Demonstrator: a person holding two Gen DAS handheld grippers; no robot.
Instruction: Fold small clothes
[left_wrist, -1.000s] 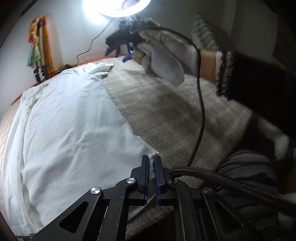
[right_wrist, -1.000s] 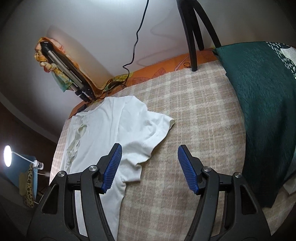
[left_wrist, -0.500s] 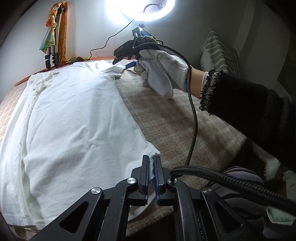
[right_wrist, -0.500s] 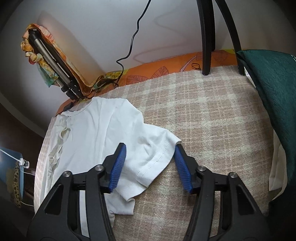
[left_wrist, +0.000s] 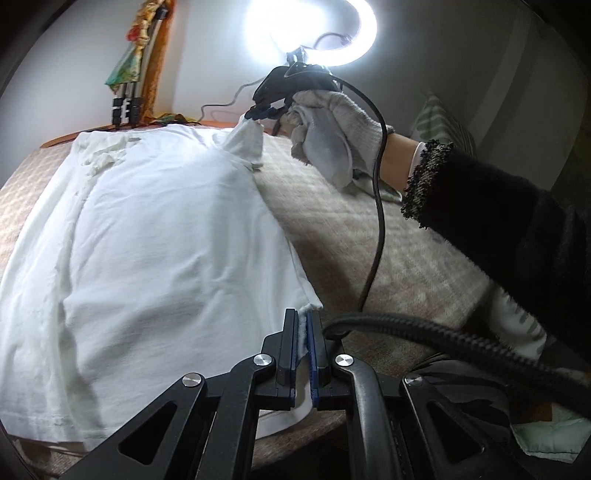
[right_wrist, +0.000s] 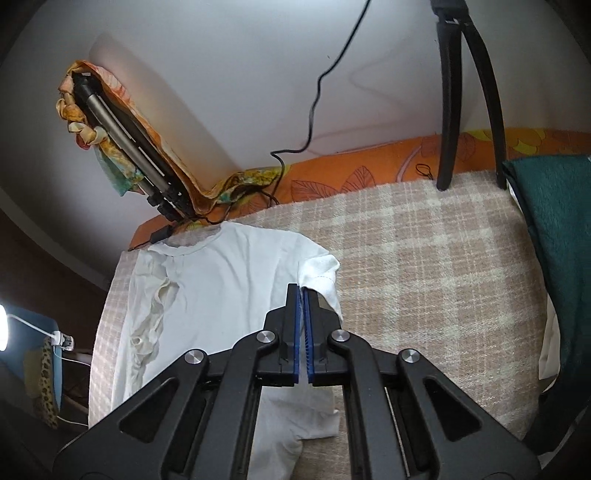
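A small white T-shirt lies spread on a beige plaid blanket. My left gripper is shut on the shirt's near hem corner. My right gripper is shut on the shirt's right sleeve; in the left wrist view it holds that sleeve lifted a little off the blanket, in a white-gloved hand. The shirt shows in the right wrist view with its collar at the far end.
A ring light glares at the far side. Its stand legs rest on the blanket. A folded tripod leans on the wall. A dark green cushion lies at right. A cable hangs between the grippers.
My right gripper came down over the sleeve, closed on it and raised it slightly. My left gripper has stayed shut on the hem corner.
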